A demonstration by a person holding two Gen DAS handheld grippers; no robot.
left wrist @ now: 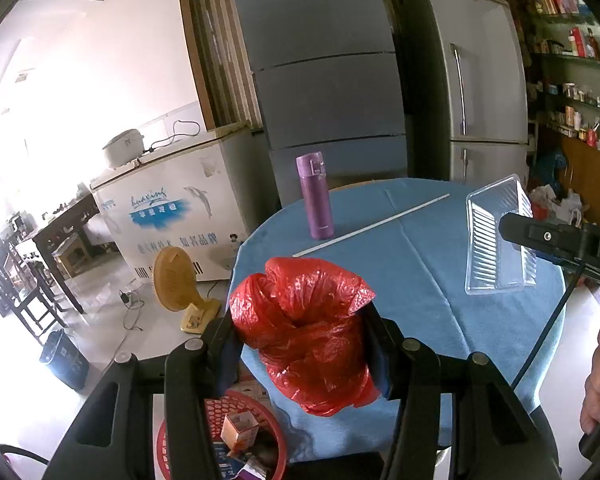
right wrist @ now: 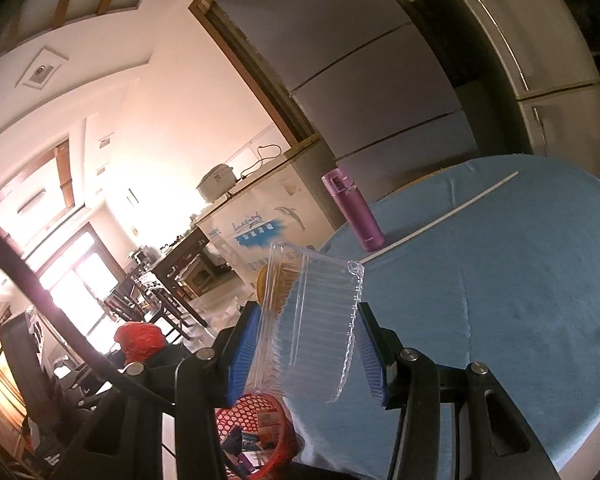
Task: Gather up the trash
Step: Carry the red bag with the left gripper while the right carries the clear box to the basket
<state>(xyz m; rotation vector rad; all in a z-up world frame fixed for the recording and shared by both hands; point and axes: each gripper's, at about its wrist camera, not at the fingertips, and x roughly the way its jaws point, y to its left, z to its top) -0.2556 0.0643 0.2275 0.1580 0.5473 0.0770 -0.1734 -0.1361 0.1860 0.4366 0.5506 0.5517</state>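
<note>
While both pieces of trash were already off the table (left wrist: pixel 440 264), neither had reached the red basket (right wrist: pixel 278 440) on the floor below its near edge. The left gripper (left wrist: pixel 300 344) was clamped, jaws about half apart, on the crumpled red plastic bag (left wrist: pixel 300 332), held above the table edge. The right gripper (right wrist: pixel 306 354) pinched the clear plastic tray (right wrist: pixel 312 320) between its blue pads, lifted and tilted. The basket already held some small boxes (what else lay in it I could not tell). Both items remained to be dropped in, I judged; a thin white stick (left wrist: pixel 372 226) lay on the cloth beside the purple flask (left wrist: pixel 315 196), perhaps trash too.
</note>
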